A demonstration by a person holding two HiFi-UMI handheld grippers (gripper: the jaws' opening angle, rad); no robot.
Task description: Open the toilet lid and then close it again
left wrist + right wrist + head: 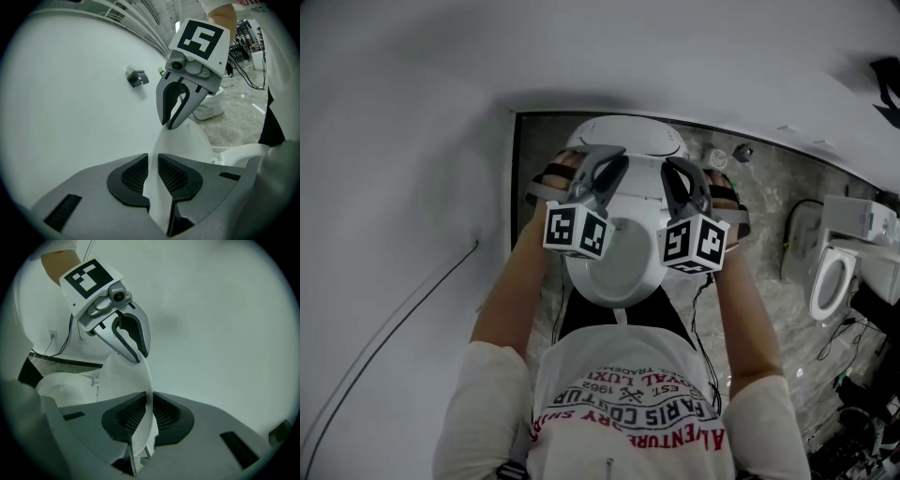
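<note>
left tongs and right tongs side by side, both pinching the lid, forearms outstretched

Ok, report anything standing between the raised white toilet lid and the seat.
Nothing visible does. The left tongs and right tongs clamp the white plastic toilet lid by its edge. The white seat, as far as it shows, lies bare.

You wear a white short-sleeved T-shirt, red-and-dark print. Left gripper, right gripper: grey, black-and-white marker cubes.

Washroom: toilet, second toilet.
</note>
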